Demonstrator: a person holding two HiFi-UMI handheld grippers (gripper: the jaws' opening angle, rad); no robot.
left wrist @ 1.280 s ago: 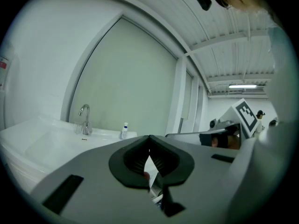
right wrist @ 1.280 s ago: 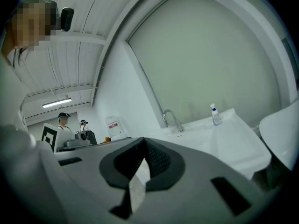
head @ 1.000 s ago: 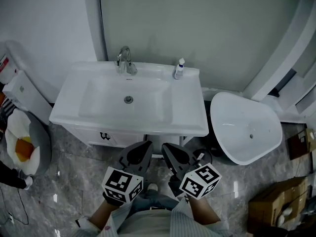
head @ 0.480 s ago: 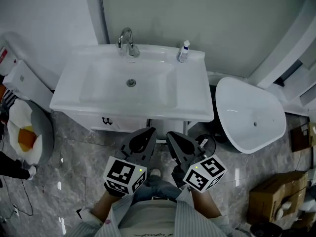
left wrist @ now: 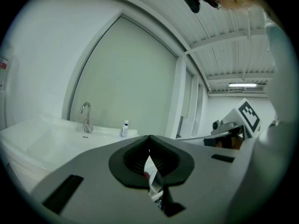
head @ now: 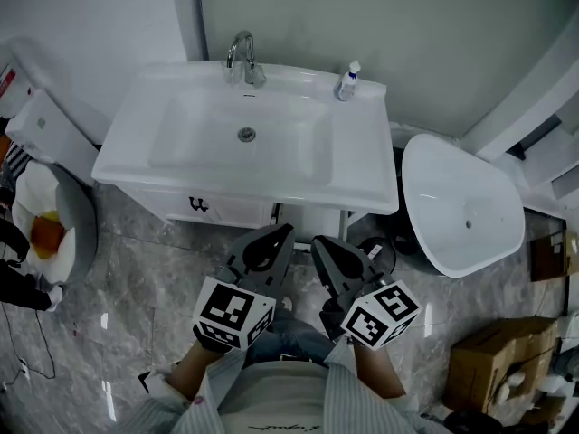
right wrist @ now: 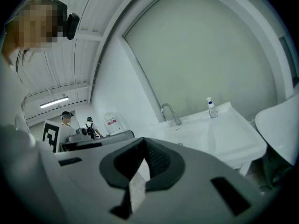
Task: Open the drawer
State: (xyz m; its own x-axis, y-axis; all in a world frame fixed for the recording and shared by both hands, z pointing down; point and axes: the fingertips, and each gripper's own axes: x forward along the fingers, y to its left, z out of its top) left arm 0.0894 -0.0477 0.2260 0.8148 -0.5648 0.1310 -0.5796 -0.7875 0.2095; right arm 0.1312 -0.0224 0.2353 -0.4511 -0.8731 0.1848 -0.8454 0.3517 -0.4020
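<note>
Head view: the drawer (head: 222,210) is the white front panel under the counter (head: 362,165) of the washbasin unit, facing the person. The panel sits flush with the cabinet, with no gap or shadow above it, so the drawer reads as fully closed. A small dark mark (head: 195,204) is on the left part of the panel; it may be the pull, but the steep angle makes this uncertain.

The left gripper (head: 276,235) and the right gripper (head: 321,245) hang side by side over the floor in front of the cabinet, well apart from the panel and pointing roughly level toward it. Neither touches anything.

Left gripper view: the fingers (left wrist: 133,164) meet at the tips, with nothing between them. Right gripper view: the fingers (right wrist: 159,160) are likewise pressed together and empty.

Progress: none of the task is done. Left to do: bring one gripper to the panel, spread its fingers, take hold at the pull or the edge, and draw the drawer outward.
</note>
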